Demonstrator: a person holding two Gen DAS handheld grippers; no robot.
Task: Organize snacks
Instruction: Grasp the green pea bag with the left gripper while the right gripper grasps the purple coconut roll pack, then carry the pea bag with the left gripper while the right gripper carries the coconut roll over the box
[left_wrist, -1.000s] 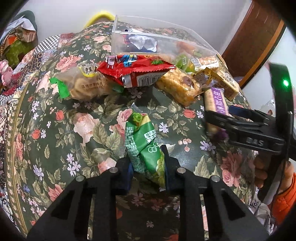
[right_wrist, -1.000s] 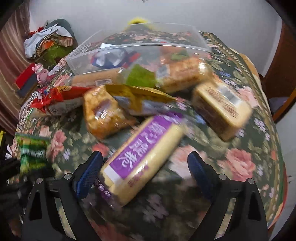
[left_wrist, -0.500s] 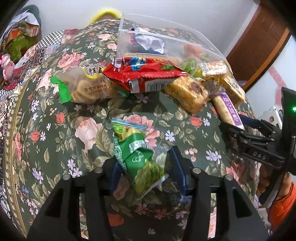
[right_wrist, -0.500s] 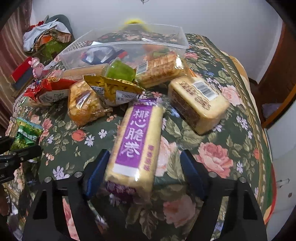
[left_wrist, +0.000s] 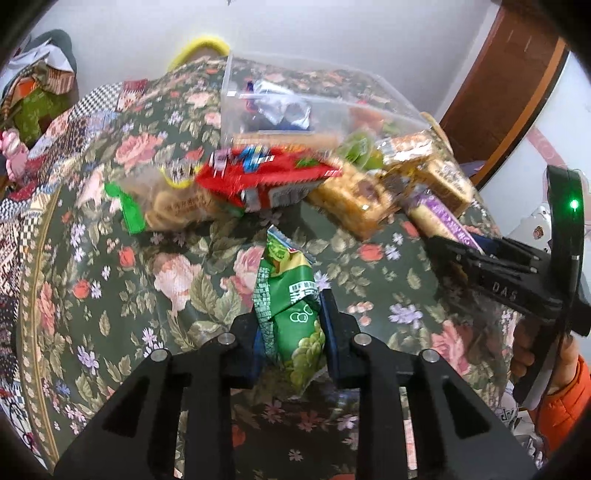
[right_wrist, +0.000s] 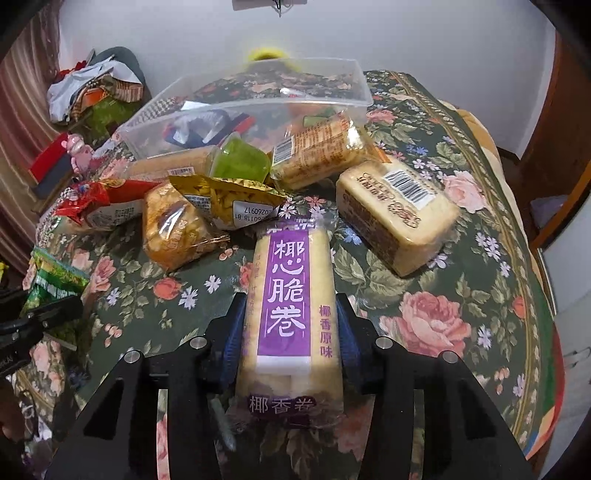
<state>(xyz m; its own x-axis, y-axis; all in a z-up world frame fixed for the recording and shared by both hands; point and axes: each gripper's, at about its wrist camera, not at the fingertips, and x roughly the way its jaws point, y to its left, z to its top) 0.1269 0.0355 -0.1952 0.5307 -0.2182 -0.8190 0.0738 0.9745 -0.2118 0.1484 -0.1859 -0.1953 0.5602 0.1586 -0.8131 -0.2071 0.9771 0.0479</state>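
A green snack packet (left_wrist: 291, 295) stands up off the floral tablecloth between the fingers of my left gripper (left_wrist: 290, 321); the jaws are closing and the pads press its sides. A long pack of rolls with a purple label (right_wrist: 288, 280) lies lengthwise in my right gripper (right_wrist: 290, 314), whose jaws are closing with the pads against both its sides. The left wrist view shows the right gripper (left_wrist: 461, 251) at the right, holding the purple pack (left_wrist: 439, 218). The green packet (right_wrist: 51, 277) shows at the left edge of the right wrist view.
A clear plastic box (right_wrist: 258, 107) with several snacks inside stands at the back. In front of it lie a red packet (left_wrist: 266, 177), a biscuit bag (left_wrist: 173, 203), an orange pack (left_wrist: 354, 199), a gold packet (right_wrist: 225, 199), a green jelly cup (right_wrist: 242, 160) and a beige pack (right_wrist: 399, 214).
The right gripper went from wide open to shut on the purple pack, which now lies straight between its fingers. The left gripper loosened on the green packet, then gripped it again.
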